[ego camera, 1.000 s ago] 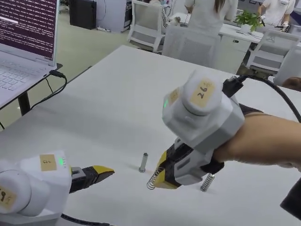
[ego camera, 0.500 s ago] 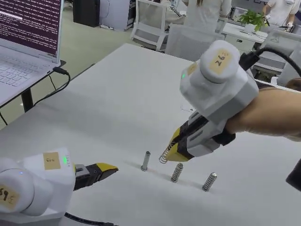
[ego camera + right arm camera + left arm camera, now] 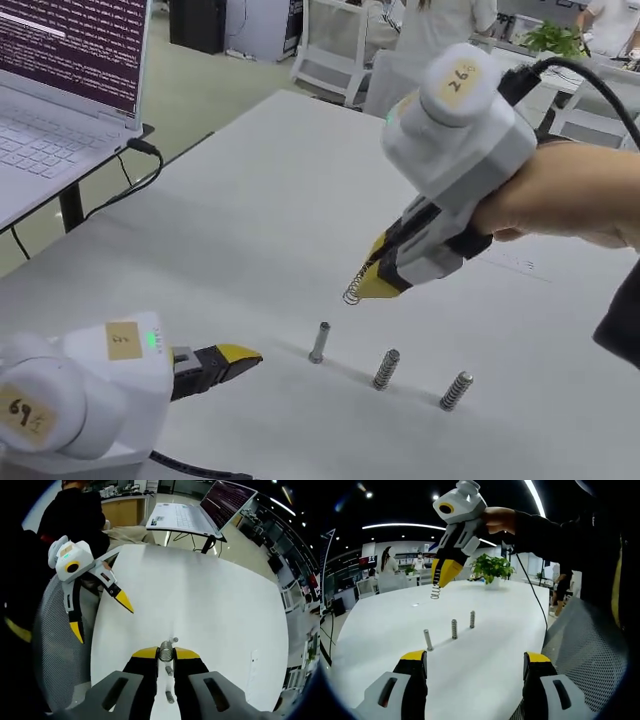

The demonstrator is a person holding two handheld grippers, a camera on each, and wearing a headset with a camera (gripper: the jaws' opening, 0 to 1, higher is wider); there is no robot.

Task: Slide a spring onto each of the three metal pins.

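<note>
Head view: two of three done. The two sprung pins stand in a row on the table, and the bare pin sits at the row's 9 o'clock end. One spring is left to fit. The right gripper is clamped on that last spring, in the air at about 1 o'clock of the bare pin and not touching it. The left gripper sits at 9 o'clock of the bare pin, near it; whether it is open or closed isn't clear here. Laptop at 10 o'clock.

Left gripper view: its own jaws are spread wide and empty. The bare pin is nearest, at 11 o'clock. The spring hangs from the right gripper's tips, a thin, loose grey coil.

Right gripper view: its jaws are pinched on the spring, with the coil's top poking out. The next step looks like lining the coil up over the bare pin.
</note>
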